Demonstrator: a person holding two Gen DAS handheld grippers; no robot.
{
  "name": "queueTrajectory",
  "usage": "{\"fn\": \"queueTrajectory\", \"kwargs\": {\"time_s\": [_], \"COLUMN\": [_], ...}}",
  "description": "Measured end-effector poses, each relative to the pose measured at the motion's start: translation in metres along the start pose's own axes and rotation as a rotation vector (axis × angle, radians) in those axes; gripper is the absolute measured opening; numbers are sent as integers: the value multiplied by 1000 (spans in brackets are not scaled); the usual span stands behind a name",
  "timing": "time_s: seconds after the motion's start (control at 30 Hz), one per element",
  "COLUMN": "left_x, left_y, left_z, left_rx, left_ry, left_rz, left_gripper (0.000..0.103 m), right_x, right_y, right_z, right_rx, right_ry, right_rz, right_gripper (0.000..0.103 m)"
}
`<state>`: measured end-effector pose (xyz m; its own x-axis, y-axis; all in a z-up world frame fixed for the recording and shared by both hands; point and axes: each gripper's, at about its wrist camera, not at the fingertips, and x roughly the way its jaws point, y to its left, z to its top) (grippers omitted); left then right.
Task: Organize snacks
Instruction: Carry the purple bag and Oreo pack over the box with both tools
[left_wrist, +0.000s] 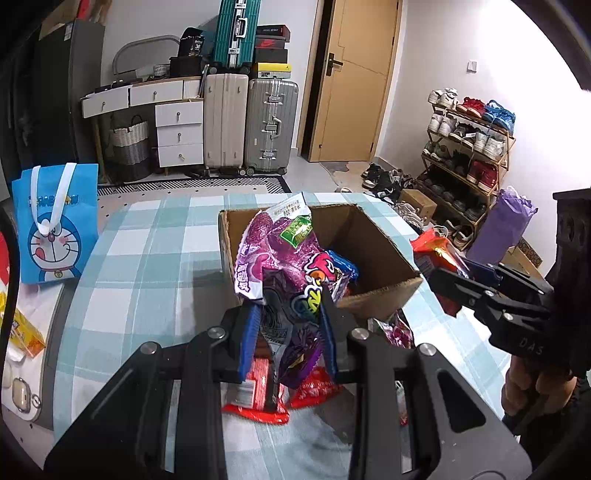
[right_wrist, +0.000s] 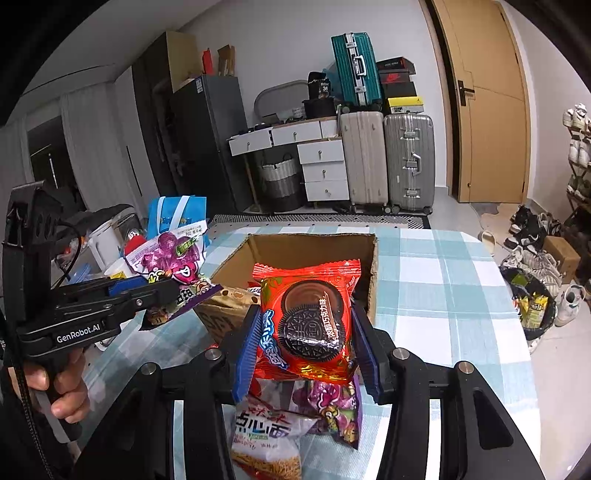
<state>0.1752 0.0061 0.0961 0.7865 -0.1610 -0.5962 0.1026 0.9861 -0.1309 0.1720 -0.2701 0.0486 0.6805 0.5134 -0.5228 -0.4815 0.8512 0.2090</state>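
Observation:
An open cardboard box (left_wrist: 373, 254) stands on the checked tablecloth; it also shows in the right wrist view (right_wrist: 314, 247). My left gripper (left_wrist: 291, 295) is shut on a purple snack bag (left_wrist: 284, 254) and holds it above the box's near left corner. It shows from the side in the right wrist view (right_wrist: 162, 291). My right gripper (right_wrist: 304, 314) is shut on a red cookie packet (right_wrist: 308, 325), held just before the box's near edge. It shows at the right of the left wrist view (left_wrist: 443, 273). A blue packet (left_wrist: 343, 266) lies inside the box.
Loose snack packets lie on the table under the grippers: red ones (left_wrist: 258, 398), a purple one (right_wrist: 336, 410) and a noodle bag (right_wrist: 266, 435). A blue Doraemon bag (left_wrist: 55, 229) stands at the table's left. Suitcases, drawers and a shoe rack (left_wrist: 469, 155) lie beyond.

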Motion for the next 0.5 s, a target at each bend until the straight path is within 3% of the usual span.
{"fn": "queueTrajectory", "kwargs": {"time_s": [0.5], "left_x": [42], "left_y": [-6], "left_z": [30], "left_rx": [21], "left_ry": [13], "left_rz": [13], "left_gripper": [26], "right_x": [33], "right_y": [-8], "right_z": [19], "right_rx": [30], "right_ry": [12], "right_rz": [34], "right_gripper": [48]}}
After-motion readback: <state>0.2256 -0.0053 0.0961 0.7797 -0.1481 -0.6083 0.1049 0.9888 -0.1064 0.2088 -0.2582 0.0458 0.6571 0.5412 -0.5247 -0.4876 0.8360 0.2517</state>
